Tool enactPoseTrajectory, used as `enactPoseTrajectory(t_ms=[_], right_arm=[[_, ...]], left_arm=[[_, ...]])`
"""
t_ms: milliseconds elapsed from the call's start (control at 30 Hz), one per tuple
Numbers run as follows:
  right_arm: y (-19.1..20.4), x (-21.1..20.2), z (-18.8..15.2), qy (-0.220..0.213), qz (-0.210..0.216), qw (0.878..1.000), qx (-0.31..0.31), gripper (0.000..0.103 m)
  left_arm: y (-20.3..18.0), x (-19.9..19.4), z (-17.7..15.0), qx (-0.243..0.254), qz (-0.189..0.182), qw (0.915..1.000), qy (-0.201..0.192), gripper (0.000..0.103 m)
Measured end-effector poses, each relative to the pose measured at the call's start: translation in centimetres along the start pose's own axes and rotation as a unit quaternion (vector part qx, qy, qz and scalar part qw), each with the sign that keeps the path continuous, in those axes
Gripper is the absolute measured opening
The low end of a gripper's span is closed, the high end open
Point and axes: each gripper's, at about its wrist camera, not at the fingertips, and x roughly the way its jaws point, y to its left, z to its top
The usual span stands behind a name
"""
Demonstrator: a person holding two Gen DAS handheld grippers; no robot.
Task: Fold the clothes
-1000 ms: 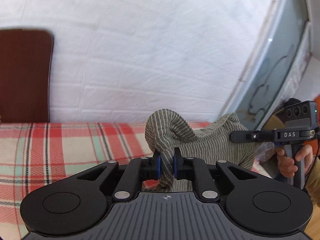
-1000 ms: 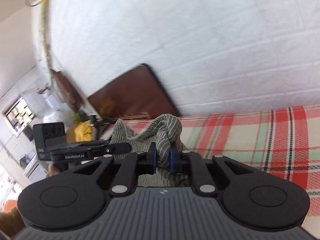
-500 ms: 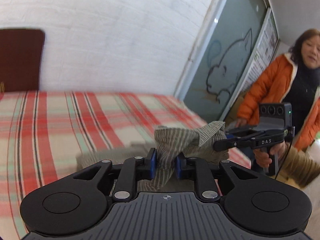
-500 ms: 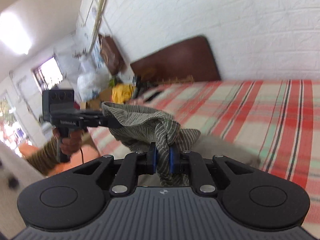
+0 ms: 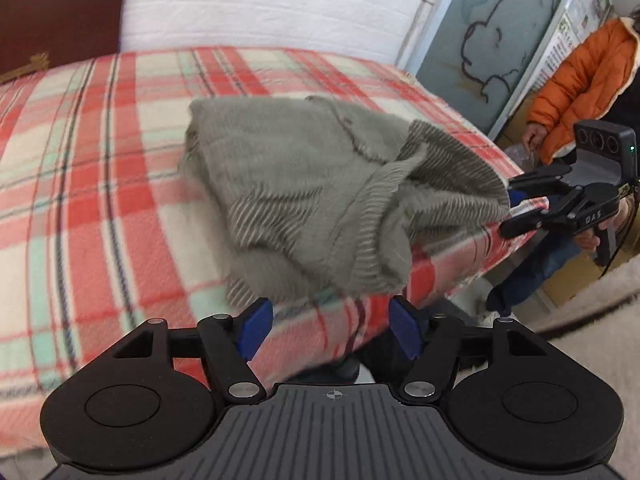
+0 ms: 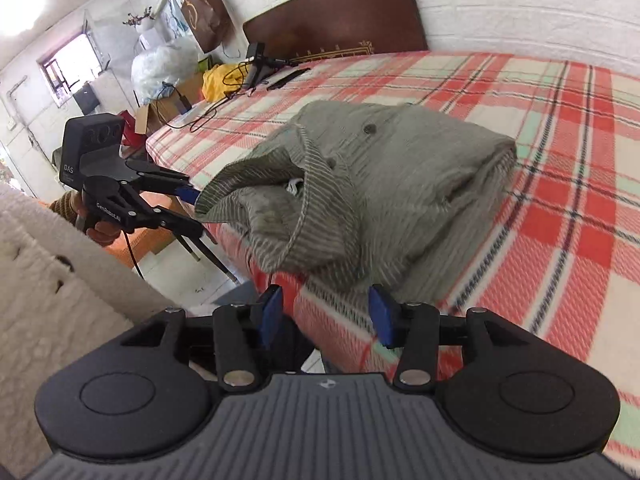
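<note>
A home bedroom: plaid-blanketed bed (image 6: 520, 128), wooden headboard (image 6: 336, 12), whitewashed brick wall (image 5: 260, 0).

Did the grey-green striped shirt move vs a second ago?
Yes. The grey-green striped shirt dropped from in front of the white brick wall onto the red plaid blanket.

The garment (image 5: 304, 184) was grey-green with fine pale stripes; the blanket (image 5: 100, 168) was red, cream and mint plaid; the gripper pads (image 5: 252, 332) were blue.
</note>
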Motion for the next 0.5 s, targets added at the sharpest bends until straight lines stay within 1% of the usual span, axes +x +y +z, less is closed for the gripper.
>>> enactPoseTrajectory(t_ms=[67, 133, 200, 233, 300, 333, 433, 500], right_arm=[[-0.5, -1.2, 0.1, -0.024, -0.007, 0.999, 0.023, 0.052], [-1.4, -2.1, 0.9, -0.071, -0.005, 0.996, 0.056, 0.053], [-2.5, -2.2, 1.9, -0.121, -0.016, 0.987, 0.104, 0.065], [-3.1, -1.7, 2.3, -0.132, -0.019, 0.983, 0.127, 0.065], [-4.3, -0.5, 3.1, -0.138, -0.020, 0.975, 0.170, 0.064], [-4.4, 0.0, 3.3, -0.133, -0.021, 0.975, 0.174, 0.064], [-4.1, 1.2, 3.1, -0.108, -0.025, 0.981, 0.161, 0.063], [-3.6, 1.2, 2.5, -0.098, -0.030, 0.983, 0.149, 0.063]], left_arm=[[1.0, -1.3, 0.2, -0.021, 0.010, 0.9996, -0.015, 0.078], [2.2, -2.3, 1.4, -0.044, 0.014, 0.9973, -0.058, 0.078], [3.3, -2.2, 3.1, -0.071, 0.021, 0.9923, -0.100, 0.081], [3.9, -1.7, 4.0, -0.085, 0.020, 0.9900, -0.110, 0.081], [5.0, -0.1, 5.8, -0.116, 0.007, 0.9871, -0.110, 0.081], [5.5, 0.8, 6.5, -0.128, -0.003, 0.9862, -0.104, 0.081], [5.7, 2.7, 6.9, -0.131, -0.019, 0.9883, -0.077, 0.081], [5.4, 3.3, 6.4, -0.122, -0.017, 0.9900, -0.069, 0.081]])
